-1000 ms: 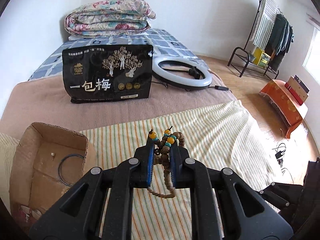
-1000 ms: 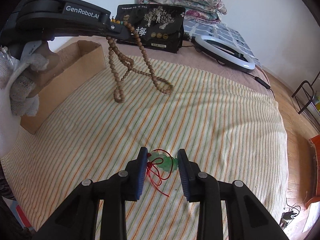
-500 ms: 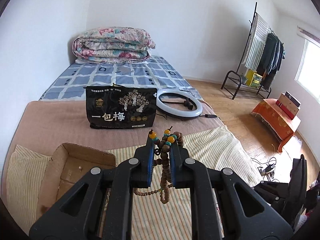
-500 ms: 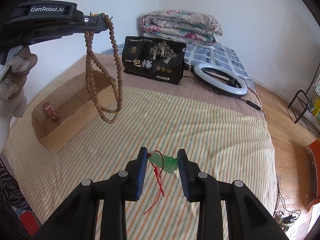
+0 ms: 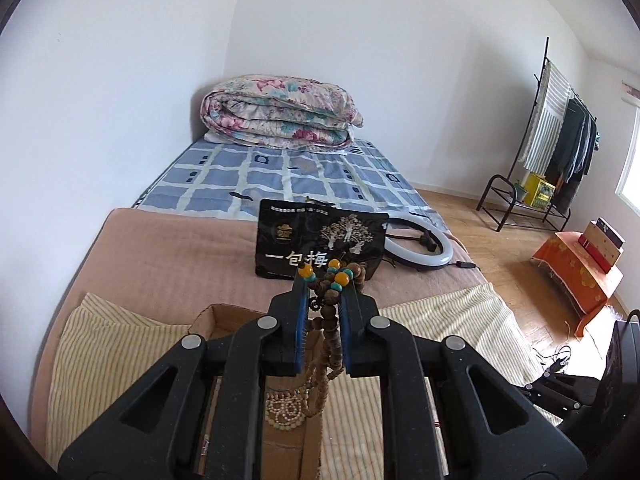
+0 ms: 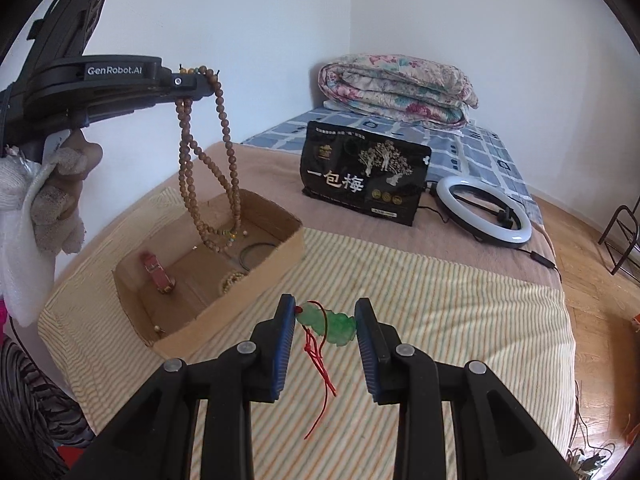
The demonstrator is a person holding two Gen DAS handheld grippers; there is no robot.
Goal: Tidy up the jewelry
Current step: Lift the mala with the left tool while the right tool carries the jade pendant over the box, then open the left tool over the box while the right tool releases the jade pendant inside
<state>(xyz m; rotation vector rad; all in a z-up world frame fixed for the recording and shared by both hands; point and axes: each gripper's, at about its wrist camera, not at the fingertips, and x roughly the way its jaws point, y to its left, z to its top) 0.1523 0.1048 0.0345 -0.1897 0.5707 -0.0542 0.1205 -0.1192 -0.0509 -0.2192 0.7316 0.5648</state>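
Note:
My left gripper (image 5: 323,284) is shut on a long brown bead necklace (image 5: 329,312) with yellow and teal beads. In the right wrist view the left gripper (image 6: 188,80) holds the necklace (image 6: 208,168) high, its loops hanging over the open cardboard box (image 6: 276,276). The box holds a red item (image 6: 157,271), a dark ring (image 6: 256,255) and a pale bead bracelet (image 6: 231,280). My right gripper (image 6: 325,320) is shut on a green jade pendant (image 6: 330,323) with a red cord, lifted above the striped cloth (image 6: 440,320).
A black snack bag (image 6: 364,176) stands behind the box, with a ring light (image 6: 484,216) to its right. A folded floral quilt (image 5: 280,112) lies at the bed's head. A clothes rack (image 5: 556,148) and an orange-covered stand (image 5: 580,276) are on the floor at right.
My left gripper has lifted the bead necklace off the cloth and carried it left over the box. My right gripper has lifted the jade pendant off the cloth.

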